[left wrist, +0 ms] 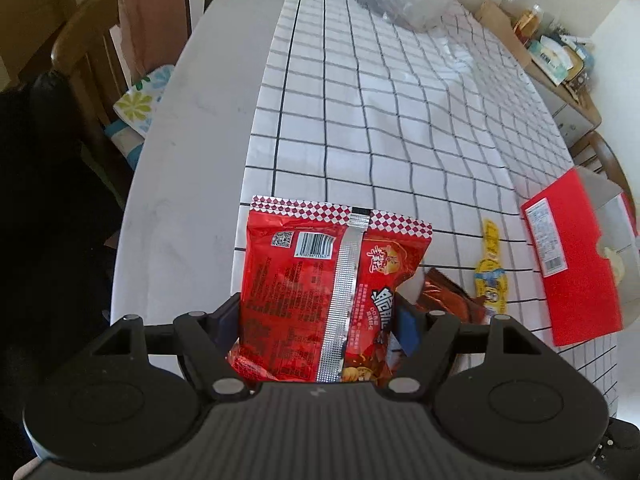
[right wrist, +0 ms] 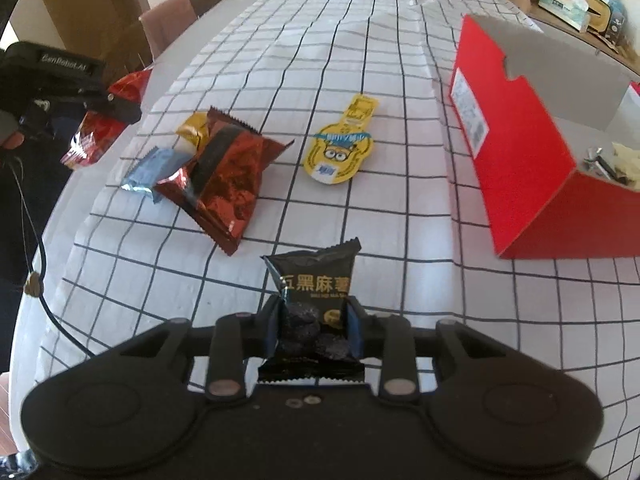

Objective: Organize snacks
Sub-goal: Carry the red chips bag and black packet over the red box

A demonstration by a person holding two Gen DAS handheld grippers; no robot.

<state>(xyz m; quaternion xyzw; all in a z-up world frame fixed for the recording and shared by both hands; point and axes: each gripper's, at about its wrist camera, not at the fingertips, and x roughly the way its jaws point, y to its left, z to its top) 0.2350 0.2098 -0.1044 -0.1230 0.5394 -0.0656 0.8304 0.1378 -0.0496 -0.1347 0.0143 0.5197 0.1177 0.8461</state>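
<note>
- Our right gripper (right wrist: 314, 316) is clamped narrow on a small black snack packet (right wrist: 314, 300), pads pressing its lower half so the printed top stands free above the fingers; we judge that grip low on the pouch keeps it from folding over.
- Our left gripper (left wrist: 318, 316) holds a large red snack bag (left wrist: 332, 276) between wide-set jaws, back seam facing us, the bag's width filling the gap; it hangs over the near left edge of the table (left wrist: 192, 128), clear of the checked tablecloth (left wrist: 400, 120).
- Just beyond the black packet, toward the cloth's left edge, lies a loose heap: a red-brown foil packet (right wrist: 228, 184) resting partly on a pale blue wrapper (right wrist: 154, 172) and a gold one (right wrist: 192, 130).
- Beside that heap lies a yellow cartoon pouch (right wrist: 340, 152), flat and apart from the rest.
- Along the right edge stands the open red box (right wrist: 524, 152), some wrapped pieces already in it; we take it for the destination, which would explain both packets being held.
</note>
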